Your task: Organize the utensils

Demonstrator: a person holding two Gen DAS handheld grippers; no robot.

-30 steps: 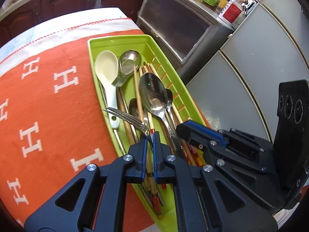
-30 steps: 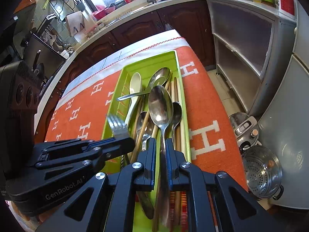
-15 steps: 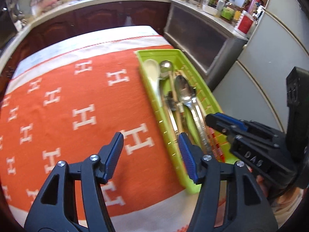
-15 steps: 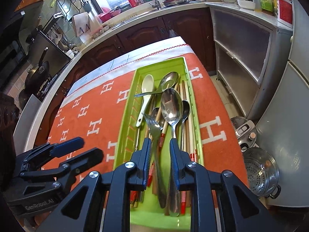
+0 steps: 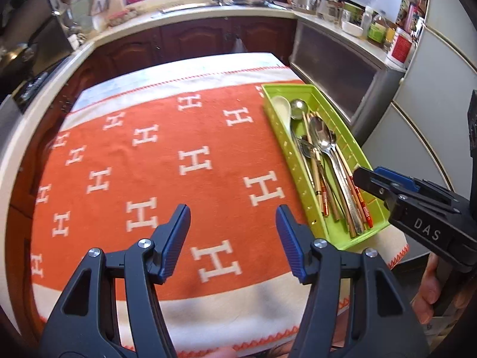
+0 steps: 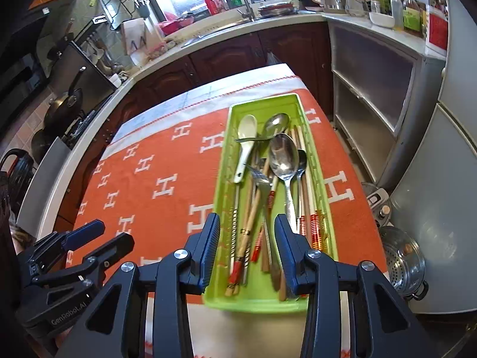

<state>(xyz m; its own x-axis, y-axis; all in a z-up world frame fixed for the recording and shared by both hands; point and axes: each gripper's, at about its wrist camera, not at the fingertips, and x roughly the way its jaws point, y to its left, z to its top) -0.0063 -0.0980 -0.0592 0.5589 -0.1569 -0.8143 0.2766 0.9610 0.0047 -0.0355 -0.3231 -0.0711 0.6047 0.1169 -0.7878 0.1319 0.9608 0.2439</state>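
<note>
A lime-green tray [image 6: 223, 179] lies on the orange cloth and holds a white spoon [image 6: 247, 132], a large metal spoon [image 6: 283, 152], a fork [image 6: 260, 179], chopsticks [image 6: 310, 200] and more spoons. My right gripper [image 6: 247, 234] hovers above the tray's near end with its jaws opening and nothing pressed between them. My left gripper [image 5: 232, 226] hangs over bare cloth left of the tray [image 5: 298, 164], jaws opening, with nothing between them. The left wrist view shows the right gripper [image 5: 384, 182] beside the tray's near right corner. The left gripper [image 6: 98, 235] appears low left in the right wrist view.
The orange cloth [image 5: 149, 164] with white H marks covers the table. A grey fridge [image 6: 447, 179] and a cabinet [image 6: 369, 95] stand to the right. A metal steamer pot [image 6: 402, 256] sits on the floor. A hand [image 5: 429, 292] holds the right gripper.
Both grippers opened and drew back and up from the tray. The left let go of the fork and swung left over the cloth. The right released the large spoon's handle.
</note>
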